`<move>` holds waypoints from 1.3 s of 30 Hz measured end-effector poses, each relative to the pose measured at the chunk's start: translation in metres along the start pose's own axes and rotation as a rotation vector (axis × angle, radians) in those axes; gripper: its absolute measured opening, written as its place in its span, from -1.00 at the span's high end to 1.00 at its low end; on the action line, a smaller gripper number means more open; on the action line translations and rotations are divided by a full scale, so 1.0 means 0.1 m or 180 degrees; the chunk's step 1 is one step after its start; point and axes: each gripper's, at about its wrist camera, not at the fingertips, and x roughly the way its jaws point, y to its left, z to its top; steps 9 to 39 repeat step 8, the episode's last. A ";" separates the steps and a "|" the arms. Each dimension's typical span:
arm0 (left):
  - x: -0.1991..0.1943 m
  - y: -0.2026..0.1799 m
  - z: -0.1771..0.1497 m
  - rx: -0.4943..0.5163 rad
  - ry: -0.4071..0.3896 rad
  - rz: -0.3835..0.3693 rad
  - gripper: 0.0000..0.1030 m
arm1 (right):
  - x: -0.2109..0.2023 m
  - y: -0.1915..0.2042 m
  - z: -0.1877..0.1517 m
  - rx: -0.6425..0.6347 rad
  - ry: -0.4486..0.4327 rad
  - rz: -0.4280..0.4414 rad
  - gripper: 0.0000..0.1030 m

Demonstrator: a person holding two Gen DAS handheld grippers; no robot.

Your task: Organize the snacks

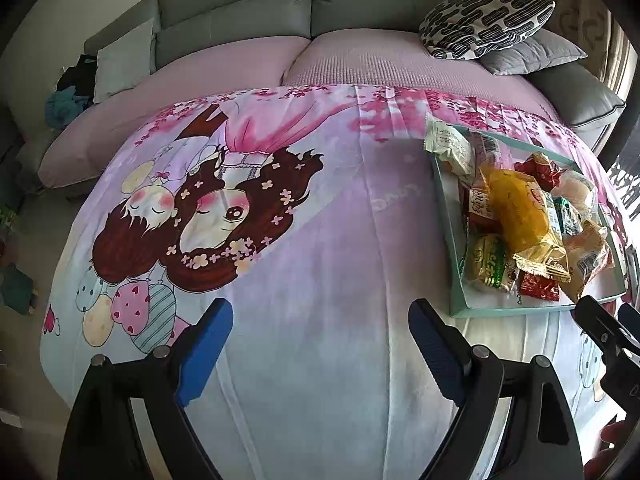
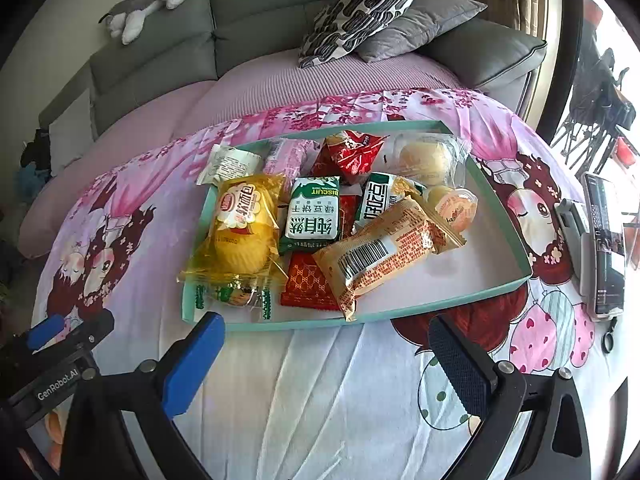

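A shallow teal-rimmed tray (image 2: pixel 504 236) lies on a cartoon-print cloth and holds several wrapped snacks: a yellow cake packet (image 2: pixel 240 228), a green biscuit packet (image 2: pixel 314 216), an orange bar with a barcode (image 2: pixel 384 252), red packets (image 2: pixel 308 280) and a bun (image 2: pixel 428 156). In the left wrist view the same tray (image 1: pixel 454 236) sits at the right with the yellow packet (image 1: pixel 520 216) on top. My left gripper (image 1: pixel 320 344) is open over bare cloth, left of the tray. My right gripper (image 2: pixel 324 364) is open just before the tray's near rim, holding nothing.
A phone on a stand (image 2: pixel 604 240) stands at the right edge of the cloth. Behind the table is a grey sofa (image 1: pixel 312 0) with a patterned cushion (image 2: pixel 360 12), a grey cushion (image 2: pixel 420 24) and a plush toy (image 2: pixel 148 4).
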 end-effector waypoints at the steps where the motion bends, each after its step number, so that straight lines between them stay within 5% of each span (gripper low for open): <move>1: 0.00 -0.01 0.00 0.0006 -0.0001 0.0009 -0.74 | 0.00 0.00 0.00 0.0000 0.0004 -0.0001 -1.00; 39: -0.04 -0.03 0.00 0.0056 -0.0088 0.0019 -0.74 | 0.01 -0.01 0.01 0.0006 0.0023 0.0001 -1.00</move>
